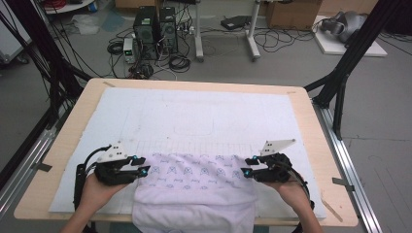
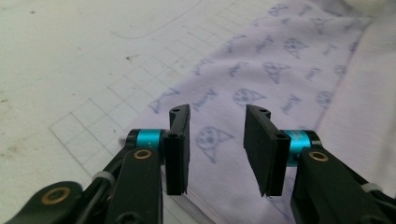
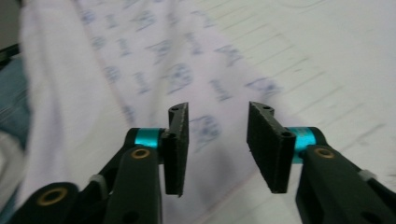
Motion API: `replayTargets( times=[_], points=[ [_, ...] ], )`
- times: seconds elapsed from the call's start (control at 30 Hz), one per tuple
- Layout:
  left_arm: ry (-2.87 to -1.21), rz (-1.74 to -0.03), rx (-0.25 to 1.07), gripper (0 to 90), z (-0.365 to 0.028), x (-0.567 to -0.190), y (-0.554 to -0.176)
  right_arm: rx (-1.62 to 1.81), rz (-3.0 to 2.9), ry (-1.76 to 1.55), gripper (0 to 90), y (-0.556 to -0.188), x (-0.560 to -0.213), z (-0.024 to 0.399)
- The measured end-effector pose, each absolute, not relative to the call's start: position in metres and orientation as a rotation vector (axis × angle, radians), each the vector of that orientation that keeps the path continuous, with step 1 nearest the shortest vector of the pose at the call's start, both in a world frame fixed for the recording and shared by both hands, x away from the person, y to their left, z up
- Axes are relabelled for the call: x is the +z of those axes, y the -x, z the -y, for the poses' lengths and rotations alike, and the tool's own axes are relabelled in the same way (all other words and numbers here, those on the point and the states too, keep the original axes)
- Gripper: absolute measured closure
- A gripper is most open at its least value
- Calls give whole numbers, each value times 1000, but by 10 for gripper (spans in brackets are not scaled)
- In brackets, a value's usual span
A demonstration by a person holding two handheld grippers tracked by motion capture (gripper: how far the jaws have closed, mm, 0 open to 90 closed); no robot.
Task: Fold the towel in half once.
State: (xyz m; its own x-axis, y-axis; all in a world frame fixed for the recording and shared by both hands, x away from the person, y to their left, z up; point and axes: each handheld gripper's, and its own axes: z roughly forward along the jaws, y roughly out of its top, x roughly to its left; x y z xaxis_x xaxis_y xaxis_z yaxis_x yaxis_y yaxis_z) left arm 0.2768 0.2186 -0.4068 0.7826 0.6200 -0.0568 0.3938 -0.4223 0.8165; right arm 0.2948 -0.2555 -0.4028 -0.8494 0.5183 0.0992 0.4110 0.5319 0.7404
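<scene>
Patterned cloth [image 1: 194, 187] between left tongs [image 1: 144, 165] and right tongs [image 1: 247, 166], seemingly ungripped.

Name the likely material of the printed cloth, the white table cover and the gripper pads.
Printed cloth: soft woven or knit fabric, matte; it drapes and folds.
White table cover: probably foam or felt sheet, matte, with gridlines.
Gripper pads: black, likely rubber or foam, dull and grainy.

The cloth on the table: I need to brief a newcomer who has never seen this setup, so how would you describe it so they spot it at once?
Start at the wooden table with a white mat over it. At the near edge, between the two hand-held grippers, lies the cloth, hanging partly over that edge. It is pale lilac with a small repeated blue print, which the plain gridded mat lacks.
</scene>
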Motion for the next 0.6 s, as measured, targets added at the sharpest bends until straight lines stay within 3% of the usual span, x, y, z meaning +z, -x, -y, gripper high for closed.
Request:
replayTargets(
  times=[0.17,0.3,0.43,0.47,0.5,0.53,0.57,0.6],
  points=[
    [-2128,-851,382,508,-212,-421,-301,1126,-2619,-873,512,-321,-411,255],
    [-2174,-954,352,416,-213,-436,-319,1096,-2642,-919,418,-334,-422,252],
    [-2169,-969,330,446,-213,-440,-321,1075,-2685,-954,396,-342,-432,251],
    [-2161,-965,317,480,-214,-440,-321,1064,-2697,-949,425,-343,-433,249],
    [-2158,-954,291,572,-215,-439,-321,1045,-2710,-941,462,-342,-436,247],
    [-2157,-936,266,684,-214,-439,-320,1021,-2685,-908,579,-340,-436,245],
    [-2166,-921,271,762,-213,-438,-320,1050,-2724,-888,792,-340,-435,245],
    [-2174,-906,286,807,-212,-437,-319,1077,-2765,-874,814,-340,-435,244]
  ],
)
